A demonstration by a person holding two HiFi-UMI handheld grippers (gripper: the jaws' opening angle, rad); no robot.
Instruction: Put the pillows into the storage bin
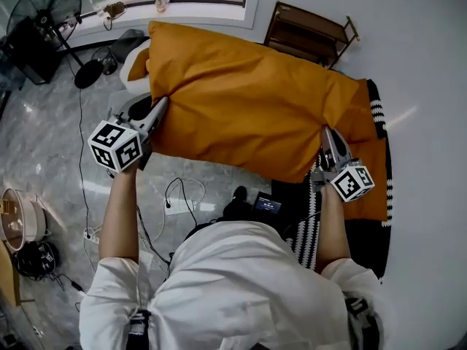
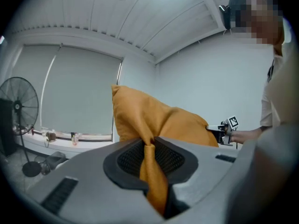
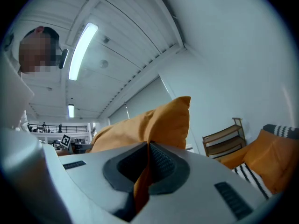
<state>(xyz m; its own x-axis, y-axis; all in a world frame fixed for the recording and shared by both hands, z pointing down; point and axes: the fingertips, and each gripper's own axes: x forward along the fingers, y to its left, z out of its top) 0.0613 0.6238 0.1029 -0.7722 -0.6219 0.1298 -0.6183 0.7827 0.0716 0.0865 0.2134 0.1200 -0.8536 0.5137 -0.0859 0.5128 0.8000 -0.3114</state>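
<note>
Left of the large orange fabric pillow (image 1: 248, 108) stands a black pedestal fan (image 1: 40, 13). The left gripper (image 1: 162, 106) is clenched on the pillow's left edge. The right gripper (image 1: 326, 135) pinches the pillow's right corner fabric. The pillow hangs lifted between them, with a brown wooden shelf (image 1: 310, 31) beyond its right end.

A wide window (image 2: 70, 92) with a pale roller blind drawn down fills the far wall. A white sill (image 1: 182, 9) runs beneath the window and bears a few small items. Left of the window a black pedestal fan (image 1: 40, 9) stands on a grey marbled floor (image 1: 44, 130), where black cables (image 1: 182, 192) trail. Right of the window a low wooden shelf rack (image 1: 306, 31) sits against a plain white wall (image 1: 423, 64). Above the window the ceiling (image 2: 117, 13) is white and slatted, with a long strip light (image 3: 83, 45) glowing.
</note>
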